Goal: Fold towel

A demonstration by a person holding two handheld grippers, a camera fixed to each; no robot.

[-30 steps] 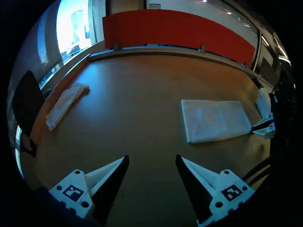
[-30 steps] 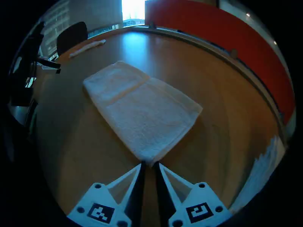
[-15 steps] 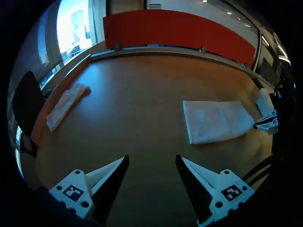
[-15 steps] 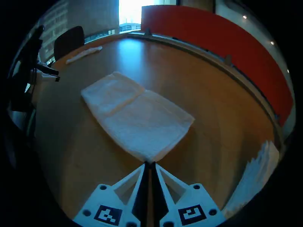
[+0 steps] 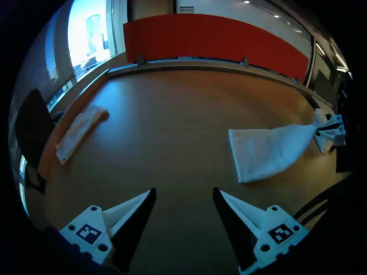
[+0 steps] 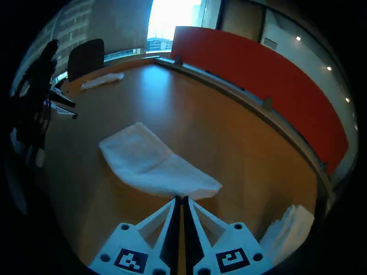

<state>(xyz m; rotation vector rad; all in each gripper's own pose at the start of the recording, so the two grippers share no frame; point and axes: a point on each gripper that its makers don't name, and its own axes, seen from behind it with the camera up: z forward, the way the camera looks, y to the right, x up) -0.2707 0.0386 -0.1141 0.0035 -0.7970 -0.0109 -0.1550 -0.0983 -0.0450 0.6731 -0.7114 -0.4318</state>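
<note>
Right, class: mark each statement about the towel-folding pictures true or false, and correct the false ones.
1. The right gripper is shut on a corner of the towel. True.
2. The left gripper holds the towel too. False: its jaws stand open, clear of the towel.
3. The towel lies wholly flat on the table. False: its gripped end is lifted.
4. A second towel lies on the table near the dark chair. True.
</note>
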